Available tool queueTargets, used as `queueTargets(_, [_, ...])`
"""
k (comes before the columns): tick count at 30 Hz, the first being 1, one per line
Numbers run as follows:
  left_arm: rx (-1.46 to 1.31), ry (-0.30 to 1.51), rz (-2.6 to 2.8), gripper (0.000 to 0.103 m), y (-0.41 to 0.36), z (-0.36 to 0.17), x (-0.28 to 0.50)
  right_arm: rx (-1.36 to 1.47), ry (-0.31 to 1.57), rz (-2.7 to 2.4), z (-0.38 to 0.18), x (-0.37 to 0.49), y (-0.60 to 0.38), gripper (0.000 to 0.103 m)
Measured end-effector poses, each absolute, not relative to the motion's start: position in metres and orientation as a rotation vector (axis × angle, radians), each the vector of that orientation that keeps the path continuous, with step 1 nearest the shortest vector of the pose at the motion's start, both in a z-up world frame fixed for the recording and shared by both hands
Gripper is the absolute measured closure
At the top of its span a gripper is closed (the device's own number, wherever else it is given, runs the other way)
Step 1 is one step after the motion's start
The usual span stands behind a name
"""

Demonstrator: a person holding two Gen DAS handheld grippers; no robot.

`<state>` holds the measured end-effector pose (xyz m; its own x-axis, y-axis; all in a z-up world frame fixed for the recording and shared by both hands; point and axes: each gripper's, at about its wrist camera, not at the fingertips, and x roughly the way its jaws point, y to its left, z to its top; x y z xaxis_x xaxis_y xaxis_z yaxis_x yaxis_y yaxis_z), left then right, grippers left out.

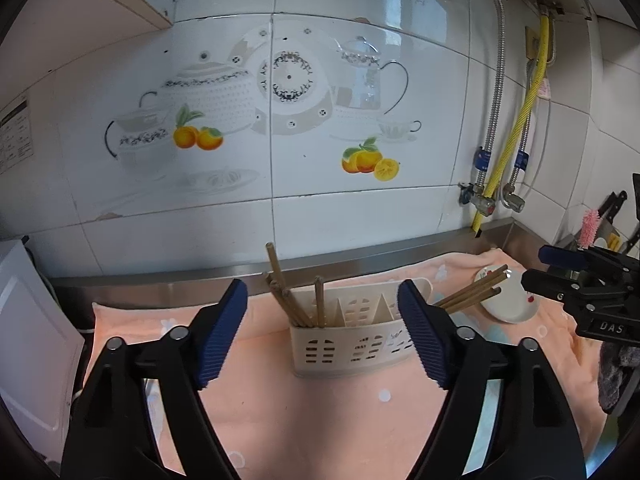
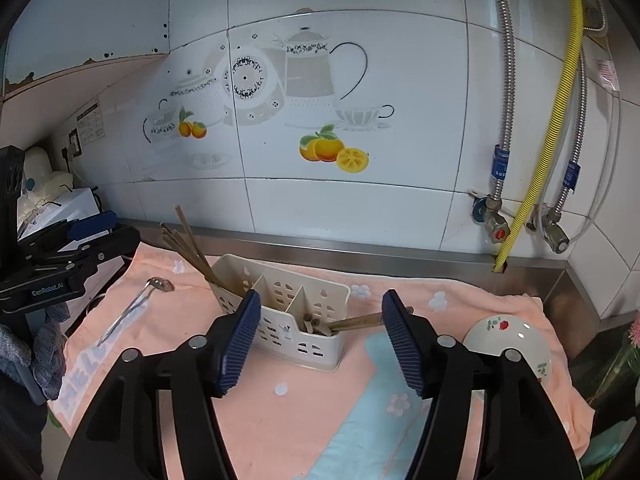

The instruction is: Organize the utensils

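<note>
A cream slotted utensil holder [image 1: 352, 340] [image 2: 288, 320] stands on a pink towel. Several brown chopsticks [image 1: 294, 292] [image 2: 192, 250] stand in its left compartment. More chopsticks [image 1: 470, 290] [image 2: 352, 322] lean out of its right compartment toward a white bowl [image 1: 506, 296] [image 2: 516, 344]. A metal spoon [image 2: 132, 308] lies on the towel left of the holder. My left gripper [image 1: 322, 336] is open and empty, just in front of the holder. My right gripper [image 2: 320, 340] is open and empty, in front of the holder's right end.
The pink towel [image 1: 340, 408] [image 2: 280, 420] covers a steel counter against a tiled wall. Water pipes and a yellow hose [image 2: 532, 184] stand at the back right. A white appliance [image 1: 28, 340] is at the left. Knives and a pink brush [image 1: 590, 228] are at far right.
</note>
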<state>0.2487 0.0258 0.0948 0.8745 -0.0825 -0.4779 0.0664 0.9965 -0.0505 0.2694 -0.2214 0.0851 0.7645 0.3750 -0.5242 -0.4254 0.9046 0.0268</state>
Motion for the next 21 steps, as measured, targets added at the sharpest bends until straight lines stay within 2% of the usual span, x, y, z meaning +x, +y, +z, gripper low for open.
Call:
queueTargets(2, [-0.037, 0.498, -0.072, 0.022, 0.028, 0.094, 0.243, -0.092, 0.546, 0.431, 0.085, 0.266, -0.223, 0.037])
queueTargets(5, [-0.038, 0.496, -0.06, 0.013, 0.03, 0.092, 0.235, -0.098, 0.541, 0.428, 0.084, 0.259, -0.224, 0.033])
queueTargets(11, [-0.041, 0.487, -0.043, 0.007, 0.033, 0.089, 0.217, -0.092, 0.515, 0.434, 0.084, 0.24, -0.228, 0.026])
queueTargets(21, [-0.045, 0.501, -0.023, 0.005, 0.038, 0.074, 0.186, -0.109, 0.475, 0.402, 0.076, 0.208, -0.233, 0.018])
